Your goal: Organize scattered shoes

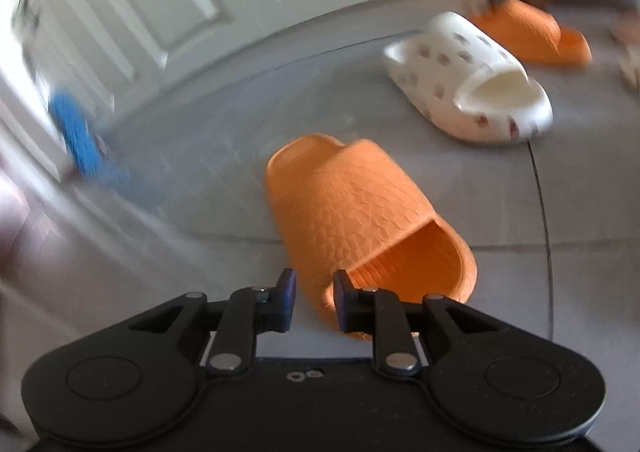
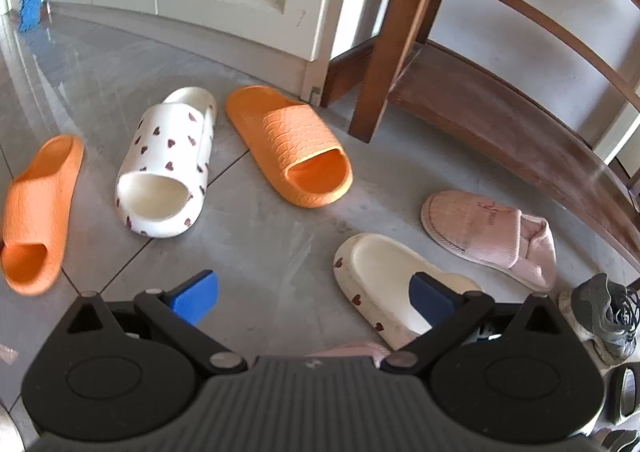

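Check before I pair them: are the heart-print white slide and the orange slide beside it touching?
Apart. The right wrist view shows bare floor between white slide and orange slide.

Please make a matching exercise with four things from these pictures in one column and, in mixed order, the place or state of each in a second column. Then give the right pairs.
Things
1. Orange textured rubber slide
2. White rubber slide with dark hearts
3. Pink fabric slipper
4. Right gripper

Places or states
A. Near the brown wooden shelf
B. Wide open above the grey tiled floor
C. Its side edge between the left gripper's fingers
D. Between two orange slides

Pairs: 1-C, 2-D, 3-A, 4-B
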`<state>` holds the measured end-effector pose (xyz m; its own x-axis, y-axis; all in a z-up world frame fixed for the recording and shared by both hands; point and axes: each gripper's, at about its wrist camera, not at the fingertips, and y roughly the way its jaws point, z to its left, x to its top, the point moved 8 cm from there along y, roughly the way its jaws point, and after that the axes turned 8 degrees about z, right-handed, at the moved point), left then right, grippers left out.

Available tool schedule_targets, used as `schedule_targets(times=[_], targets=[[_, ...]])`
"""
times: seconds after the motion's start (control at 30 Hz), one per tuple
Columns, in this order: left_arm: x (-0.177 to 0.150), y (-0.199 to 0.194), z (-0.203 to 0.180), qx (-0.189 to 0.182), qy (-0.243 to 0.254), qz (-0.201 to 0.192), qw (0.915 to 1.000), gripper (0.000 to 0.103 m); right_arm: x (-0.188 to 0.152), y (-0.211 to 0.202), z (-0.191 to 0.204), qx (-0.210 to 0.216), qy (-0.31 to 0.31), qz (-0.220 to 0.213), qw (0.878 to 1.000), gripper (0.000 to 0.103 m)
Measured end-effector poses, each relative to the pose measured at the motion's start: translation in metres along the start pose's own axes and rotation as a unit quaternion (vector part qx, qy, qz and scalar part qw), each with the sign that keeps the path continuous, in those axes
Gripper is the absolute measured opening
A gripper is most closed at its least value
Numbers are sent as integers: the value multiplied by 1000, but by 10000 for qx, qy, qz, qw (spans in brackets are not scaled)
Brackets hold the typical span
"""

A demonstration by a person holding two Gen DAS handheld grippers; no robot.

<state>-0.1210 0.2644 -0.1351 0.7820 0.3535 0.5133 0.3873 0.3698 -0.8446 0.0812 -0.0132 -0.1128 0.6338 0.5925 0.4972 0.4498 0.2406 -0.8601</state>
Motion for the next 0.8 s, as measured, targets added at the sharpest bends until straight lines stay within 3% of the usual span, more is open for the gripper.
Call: schedule_targets(times=[0.03,0.07,0.1,0.17,0.3,0.37,0.8], targets=[[0,-3,-1,-452,-306,48,9985,22,0,1,2,2,-40,12,10000,103],[0,-4,-1,-546,-368,61,9978,24,0,1,4,3,-59,20,10000,103],[1,-3,-5,-1034,-699,127,9921,24,1,2,5,5,-87,36,10000,103],[0,1,-5,-1205,-899,192,9884,23,2,2,9,3,-147,50,9999,103],[-4,18,1,-1699,-1795,606,9671,23,8,-4,19,-105,-467,-70,9988,103],[-6,23,3,-1828,-2112,678,9578,23,8,-7,24,-156,-652,-134,9977,103],[15,42,13,-1619,-2427,402,9556,25,0,4,44,-115,-1249,54,9921,103]])
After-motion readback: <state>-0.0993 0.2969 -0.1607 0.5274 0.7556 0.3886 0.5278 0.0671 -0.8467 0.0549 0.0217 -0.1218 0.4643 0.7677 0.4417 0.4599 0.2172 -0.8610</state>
